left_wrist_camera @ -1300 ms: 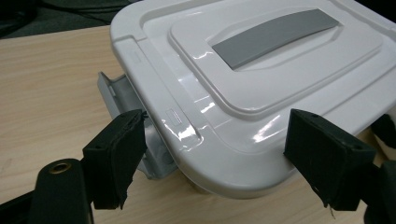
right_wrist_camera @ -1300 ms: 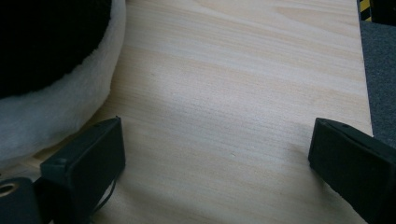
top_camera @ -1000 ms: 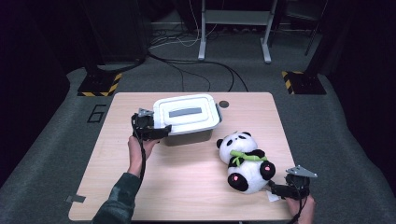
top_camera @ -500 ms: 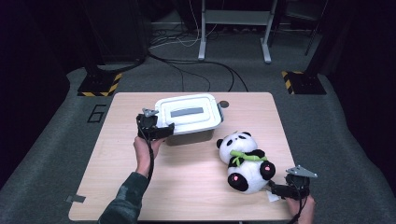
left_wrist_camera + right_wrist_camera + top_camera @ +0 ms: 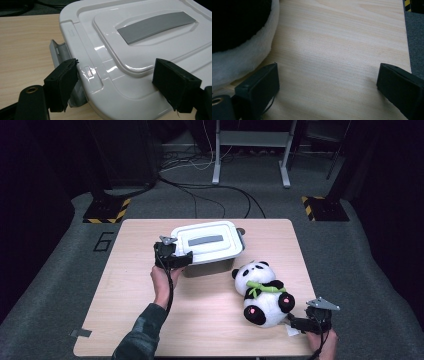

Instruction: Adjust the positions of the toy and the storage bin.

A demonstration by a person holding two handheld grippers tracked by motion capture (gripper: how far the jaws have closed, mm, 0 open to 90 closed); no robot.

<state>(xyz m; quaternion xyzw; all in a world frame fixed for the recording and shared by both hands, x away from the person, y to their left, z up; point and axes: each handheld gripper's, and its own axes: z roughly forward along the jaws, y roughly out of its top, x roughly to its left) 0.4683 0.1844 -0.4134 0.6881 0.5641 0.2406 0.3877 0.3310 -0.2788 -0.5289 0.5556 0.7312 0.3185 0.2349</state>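
In the high view, the left gripper (image 5: 184,258) sits at the white storage box's (image 5: 210,247) near left corner, at about nine o'clock from the lid's grey handle (image 5: 205,240), while the right gripper (image 5: 295,322) rests low on the table (image 5: 125,285) at about five o'clock from the plush panda (image 5: 261,292), just beside its foot. The box stands at the table's middle, toward twelve o'clock; the panda lies near it at roughly four o'clock. In the left gripper view, the left gripper (image 5: 113,83) stands wide open with nothing held, one pad (image 5: 62,82) next to the grey side latch (image 5: 61,62) and the other pad (image 5: 175,82) over the glossy lid (image 5: 140,50). The risk here, as I judge it, is that the jaws straddle the lid's rounded corner rather than the latch, so closing would pinch slick plastic, slip off, or shove the light box toward twelve o'clock instead of freeing the clasp. In the right gripper view, the right gripper (image 5: 327,85) is also spread wide and empty, bare tabletop between its pads, the panda's fur (image 5: 242,60) touching or nearly touching the pad (image 5: 259,87) at nine o'clock. If that hand moves carelessly it could nudge the toy, or snag fur.
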